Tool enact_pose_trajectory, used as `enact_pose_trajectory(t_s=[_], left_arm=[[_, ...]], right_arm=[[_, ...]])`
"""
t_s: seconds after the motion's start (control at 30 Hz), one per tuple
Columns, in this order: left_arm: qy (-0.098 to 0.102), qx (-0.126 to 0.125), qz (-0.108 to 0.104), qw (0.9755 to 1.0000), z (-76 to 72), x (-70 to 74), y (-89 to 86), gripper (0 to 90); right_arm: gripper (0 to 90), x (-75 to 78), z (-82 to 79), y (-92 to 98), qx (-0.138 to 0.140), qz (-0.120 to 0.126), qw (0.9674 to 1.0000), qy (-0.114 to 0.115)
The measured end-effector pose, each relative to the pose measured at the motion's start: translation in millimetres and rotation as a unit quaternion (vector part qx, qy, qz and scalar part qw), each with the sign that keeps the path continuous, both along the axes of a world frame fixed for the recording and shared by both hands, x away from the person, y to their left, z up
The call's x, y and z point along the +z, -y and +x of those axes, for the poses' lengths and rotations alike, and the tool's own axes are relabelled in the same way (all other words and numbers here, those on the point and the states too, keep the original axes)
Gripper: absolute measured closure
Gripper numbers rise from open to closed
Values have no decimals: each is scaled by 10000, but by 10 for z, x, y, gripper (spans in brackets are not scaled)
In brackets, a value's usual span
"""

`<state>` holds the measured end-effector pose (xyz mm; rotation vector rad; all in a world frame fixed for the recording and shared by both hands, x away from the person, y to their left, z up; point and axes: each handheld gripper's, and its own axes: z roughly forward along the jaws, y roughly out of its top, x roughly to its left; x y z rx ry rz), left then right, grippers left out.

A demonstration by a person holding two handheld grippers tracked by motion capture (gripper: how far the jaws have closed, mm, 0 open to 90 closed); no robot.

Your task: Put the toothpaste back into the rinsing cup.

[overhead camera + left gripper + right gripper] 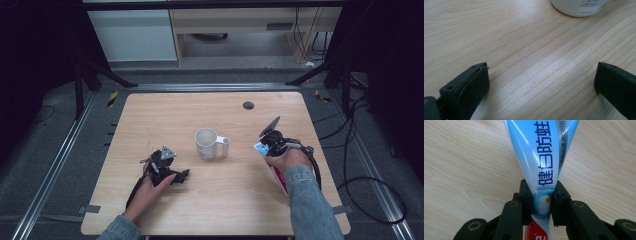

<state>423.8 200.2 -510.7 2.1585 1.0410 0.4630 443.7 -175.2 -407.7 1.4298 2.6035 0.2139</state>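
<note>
A blue and white toothpaste tube (541, 152) with a red lower end is pinched between the jaws of my right gripper (542, 192), which is shut on it. The tube's wide flat end points away from the gripper. In the high view the right gripper (266, 144) is at the table's right, with the tube (279, 181) running back under the hand. A white mug (205, 142) stands upright mid-table, its handle to the right. My left gripper (181, 176) lies low at the left, open and holding nothing. Its jaws (542, 70) stand wide over bare wood, short of the mug's base (579, 7).
The wooden table (165, 115) has a dark round cable hole (248, 105) near its far edge. Black cables (360, 190) lie on the floor to the right. Pale cabinets (132, 35) stand beyond the table.
</note>
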Motion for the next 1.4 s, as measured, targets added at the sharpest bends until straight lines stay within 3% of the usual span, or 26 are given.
enact_pose_trajectory(t_s=[0.1,0.17,0.2,0.27,0.3,0.33,0.4,0.43,0.5,0.53,0.73,0.83,0.9,0.93,0.97,1.1,1.13,1.2,1.23,1.27,1.3,1.33,1.4], left_arm=[[0,-1,3,10000,0,0,0,0],[-1,-2,3,10000,0,0,0,0],[2,0,1,10000,0,0,0,0],[3,-1,2,10000,0,0,0,0],[-5,-5,5,10000,0,1,-1,0],[-3,-3,5,10000,0,1,-1,0],[-2,-3,6,10000,0,1,-1,0],[-4,-2,4,10000,0,1,0,0],[-3,-3,5,10000,0,1,-1,0],[-4,-3,5,10000,0,1,-1,0],[-4,-11,9,10000,-1,1,0,0],[-7,-13,8,10000,-3,1,1,0],[-6,-13,8,10000,-3,1,1,0],[-7,-12,7,10000,-3,1,1,0],[-7,-12,7,10000,-3,1,1,0],[-7,-13,8,10000,-3,1,1,0],[-7,-13,8,10000,-3,1,1,0],[-7,-12,7,10000,-4,1,1,0],[-8,-12,5,10000,-4,1,1,0],[-3,-10,2,10000,-4,0,1,0],[-6,-14,3,10000,-5,0,2,0],[-6,-16,2,10000,-6,0,2,0],[-6,-16,1,10000,-6,0,2,0]], right_arm=[[734,44,16,24,238,-29,9997,64],[733,101,24,6,183,-25,9998,101],[733,123,19,-23,0,-16,9999,104],[733,189,31,-25,5,49,9998,204],[733,216,41,-7,134,75,9995,278],[733,243,38,-30,-14,116,9995,305],[733,297,43,-29,-3,220,9988,437],[733,326,32,-69,-261,287,9984,407],[733,354,30,-73,-264,355,9979,463],[732,424,24,-92,-247,498,9965,622],[732,588,16,-170,-189,634,9934,937],[732,671,34,-221,-135,740,9899,1203],[732,678,39,-234,-170,782,9889,1252],[731,680,52,-254,-152,842,9865,1398],[731,680,52,-254,-152,842,9865,1398],[731,679,77,-289,-156,949,9806,1709],[731,679,77,-289,-156,949,9806,1709],[731,681,77,-311,-159,1051,9765,1874],[731,681,80,-323,-173,1128,9729,2009],[731,681,80,-323,-173,1128,9729,2009],[731,679,82,-332,-189,1177,9709,2078],[730,665,89,-348,-222,1261,9661,2242],[730,659,92,-354,-238,1289,9646,2288]])
